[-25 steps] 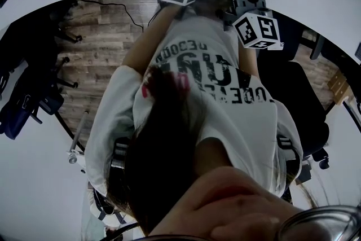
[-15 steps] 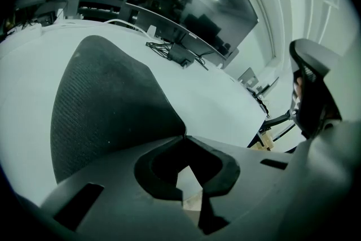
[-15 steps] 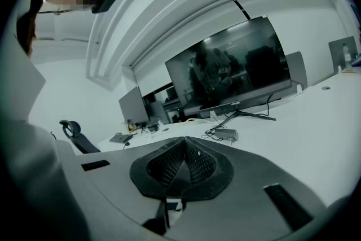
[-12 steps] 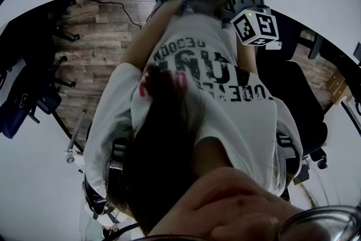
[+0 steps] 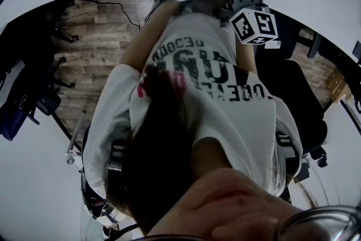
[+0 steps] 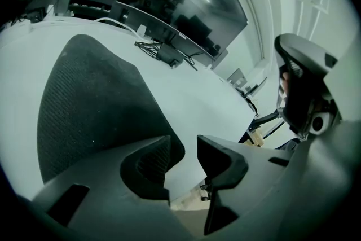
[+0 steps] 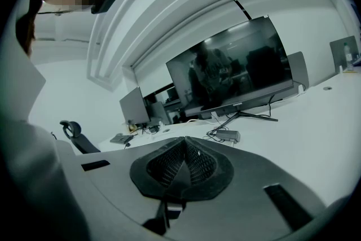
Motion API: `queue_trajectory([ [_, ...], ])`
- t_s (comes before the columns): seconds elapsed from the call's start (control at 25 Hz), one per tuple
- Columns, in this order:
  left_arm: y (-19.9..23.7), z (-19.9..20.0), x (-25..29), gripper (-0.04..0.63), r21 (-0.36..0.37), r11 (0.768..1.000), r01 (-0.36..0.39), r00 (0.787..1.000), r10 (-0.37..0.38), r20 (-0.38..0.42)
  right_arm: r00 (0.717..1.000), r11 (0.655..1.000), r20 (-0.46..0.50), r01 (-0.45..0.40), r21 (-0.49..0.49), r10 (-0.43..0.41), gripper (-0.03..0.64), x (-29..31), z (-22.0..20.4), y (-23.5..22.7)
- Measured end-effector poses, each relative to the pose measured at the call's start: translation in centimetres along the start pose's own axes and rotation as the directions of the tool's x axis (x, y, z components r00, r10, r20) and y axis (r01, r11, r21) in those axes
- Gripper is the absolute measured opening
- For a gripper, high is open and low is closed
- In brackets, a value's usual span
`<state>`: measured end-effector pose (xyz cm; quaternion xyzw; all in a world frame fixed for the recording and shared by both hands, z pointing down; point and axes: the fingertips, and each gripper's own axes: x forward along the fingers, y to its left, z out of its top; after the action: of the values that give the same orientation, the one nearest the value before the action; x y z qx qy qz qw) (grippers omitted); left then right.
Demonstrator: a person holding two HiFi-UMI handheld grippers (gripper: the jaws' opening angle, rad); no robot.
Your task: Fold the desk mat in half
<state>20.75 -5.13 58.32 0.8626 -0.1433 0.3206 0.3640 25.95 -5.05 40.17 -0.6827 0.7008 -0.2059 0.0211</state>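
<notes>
- Showing the desk mat [image 6: 84,104] lying dark and woven-textured on the white table [image 6: 197,87], filling the left half of the left gripper view, its outline curving round toward the table's near edge.
- Placing the mat's near corner just behind the left-hand jaw of the left gripper [image 6: 183,152], without pinching it.
- Having just been opening those jaws, now standing apart and released, with only bare tabletop, the table's edge and a strip of floor showing through the gap.
- Holding the right gripper [image 7: 183,163] clenched, ribbed pads pressed flat together with nothing between them, aiming across the table toward a large dark monitor [image 7: 237,70].
- Leaving broad bare tabletop beyond the mat, up to the monitor's stand and a tangle of cables [image 6: 149,45].
- Setting both grippers at the table's curved near edge in the head view, with wood floor [image 5: 96,36] opening on the left and a black office chair [image 5: 293,104] crowding the right.
</notes>
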Motion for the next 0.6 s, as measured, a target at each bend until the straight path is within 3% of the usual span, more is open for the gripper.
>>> queue_trajectory([
  [0.32,-0.03,0.18,0.06,0.136,-0.027,1.0,-0.001,1.0,0.002,0.004,1.0,1.0,0.001,0.007,0.003,-0.007,-0.002,0.01,0.1,0.09],
  [0.6,0.6,0.53,-0.63,0.044,-0.044,0.998,-0.045,0.999,0.046,0.027,1.0,1.0,0.002,0.002,0.003,-0.002,-0.002,-0.01,0.1,0.39],
])
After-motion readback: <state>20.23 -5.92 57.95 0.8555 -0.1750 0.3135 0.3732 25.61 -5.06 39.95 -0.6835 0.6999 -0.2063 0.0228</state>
